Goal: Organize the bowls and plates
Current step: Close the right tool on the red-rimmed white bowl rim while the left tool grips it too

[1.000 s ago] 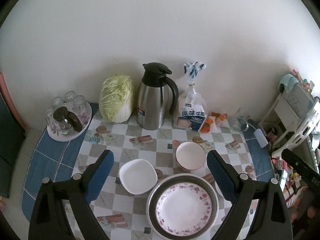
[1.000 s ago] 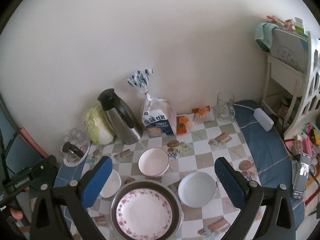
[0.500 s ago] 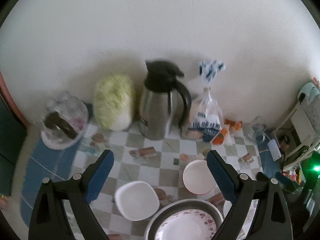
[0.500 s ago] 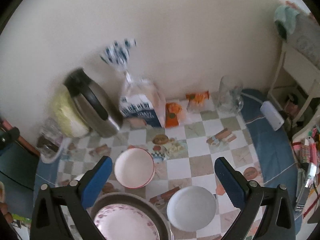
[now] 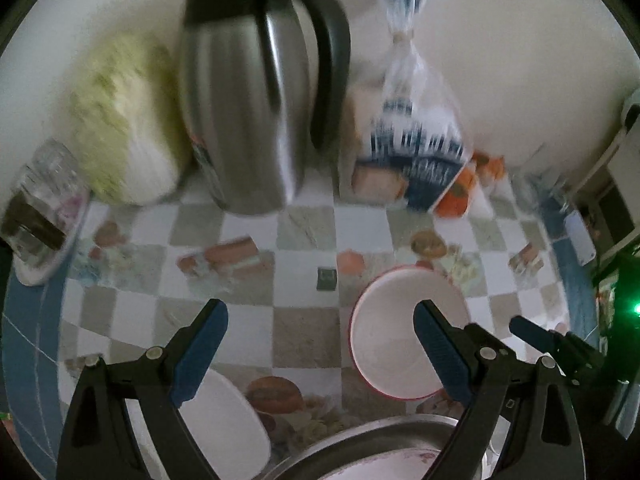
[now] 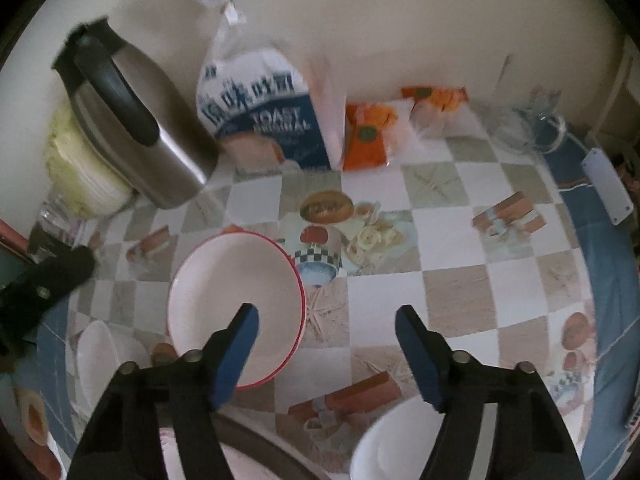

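A white bowl with a red rim [image 5: 396, 332] [image 6: 234, 300] sits on the checked tablecloth. A white squarish bowl [image 5: 224, 420] [image 6: 96, 356] lies left of it. A round white bowl [image 6: 400, 444] is at the lower right in the right wrist view. A metal basin [image 5: 372, 440] holds a flowered plate [image 5: 384, 468] at the bottom edge. My left gripper [image 5: 320, 320] is open and empty, its right finger over the red-rimmed bowl. My right gripper [image 6: 326, 320] is open and empty, its left finger over the same bowl.
A steel thermos jug [image 5: 248, 92] [image 6: 128, 120], a cabbage [image 5: 120, 120], a bag of toast [image 5: 412, 148] [image 6: 264, 116], orange snack packs [image 6: 368, 136] and a glass mug [image 6: 520, 124] line the wall. A tray of glasses [image 5: 44, 208] stands far left.
Both grippers have moved forward and down toward the table. The red-rimmed bowl now lies close between the fingers, and the basin has slid to the bottom edge. Both stay open.
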